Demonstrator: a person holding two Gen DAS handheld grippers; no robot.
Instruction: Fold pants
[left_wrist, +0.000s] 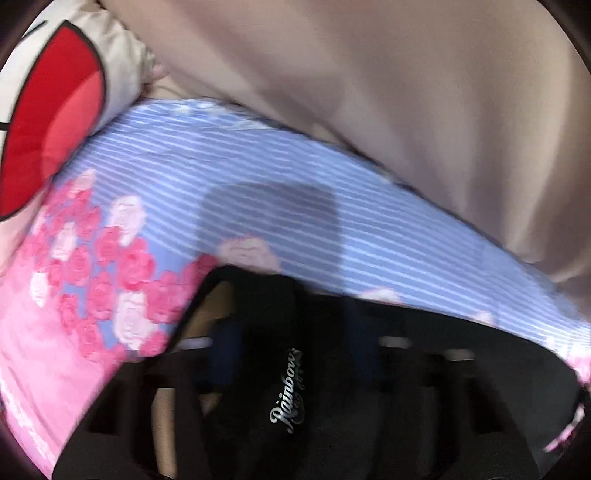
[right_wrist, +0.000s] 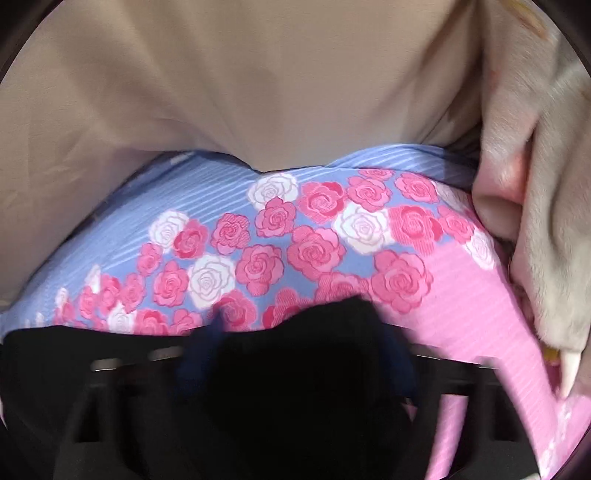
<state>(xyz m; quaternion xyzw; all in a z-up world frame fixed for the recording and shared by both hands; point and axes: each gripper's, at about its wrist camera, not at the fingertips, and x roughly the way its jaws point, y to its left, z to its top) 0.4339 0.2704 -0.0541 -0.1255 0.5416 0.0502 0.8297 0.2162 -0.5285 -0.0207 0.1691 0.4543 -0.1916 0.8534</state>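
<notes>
Black fabric, the pants (left_wrist: 295, 387), fills the bottom of the left wrist view, bunched between the blue fingers of the left gripper (left_wrist: 291, 332). A small silver script label reading "Rainbow" (left_wrist: 288, 391) shows on the cloth. The two blue fingers stand close on either side of the bunched fold, pinching it.

Beyond the gripper lies a bedsheet (left_wrist: 258, 177) with thin blue and white stripes, a band of pink and white roses, and a plain pink border to the left. A dark shadow falls on the stripes just ahead of the fingers. A beige blanket (left_wrist: 406, 92) covers the upper right of that view and overlaps the far edge of the sheet. At the upper left sits a cream pillow (left_wrist: 55, 110) printed with a large red shape outlined in black.

From the right wrist view, the same black pants (right_wrist: 295, 369) mound up at the bottom, hiding most of the right gripper (right_wrist: 295, 354). Its blue fingers (right_wrist: 207, 350) show only at the edges of the fabric and press in on it. The rose-patterned sheet (right_wrist: 314, 229) spreads ahead, with the beige blanket (right_wrist: 240, 81) behind it. A cream plush toy (right_wrist: 535, 184) with pink patches crowds the right edge, resting on the sheet's pink border.

Both views are slightly blurred.
</notes>
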